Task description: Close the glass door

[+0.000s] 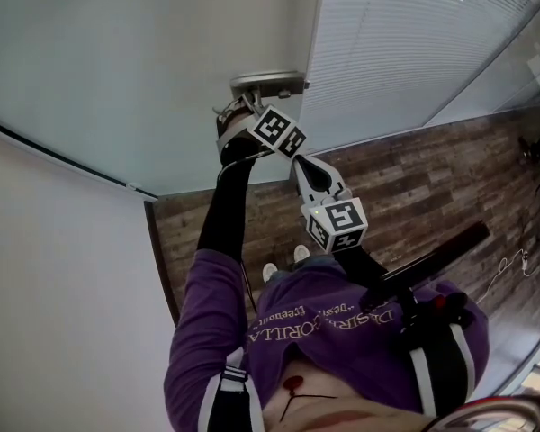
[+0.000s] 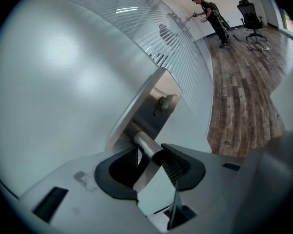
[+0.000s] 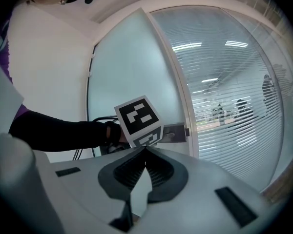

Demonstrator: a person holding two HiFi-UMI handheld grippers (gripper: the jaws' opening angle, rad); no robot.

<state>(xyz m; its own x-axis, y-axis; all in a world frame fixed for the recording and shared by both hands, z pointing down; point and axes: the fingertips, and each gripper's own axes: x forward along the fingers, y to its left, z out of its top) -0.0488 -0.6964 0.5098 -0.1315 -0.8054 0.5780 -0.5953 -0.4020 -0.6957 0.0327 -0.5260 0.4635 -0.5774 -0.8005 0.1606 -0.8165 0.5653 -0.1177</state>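
We see the glass door (image 1: 117, 79) as a frosted, pale panel standing upright, its free edge just beside the slatted glass wall. Near that edge it bears a brushed-metal plate (image 2: 147, 108) with a round lever handle (image 2: 145, 143), clamped between the left gripper's (image 2: 151, 156) jaws.

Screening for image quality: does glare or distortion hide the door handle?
Left gripper view: strong fisheye bulges the glass door, yet the door handle between the fingers is sharp. Right gripper view: ceiling-light reflections streak the blinds. Head view: even light, no blur.
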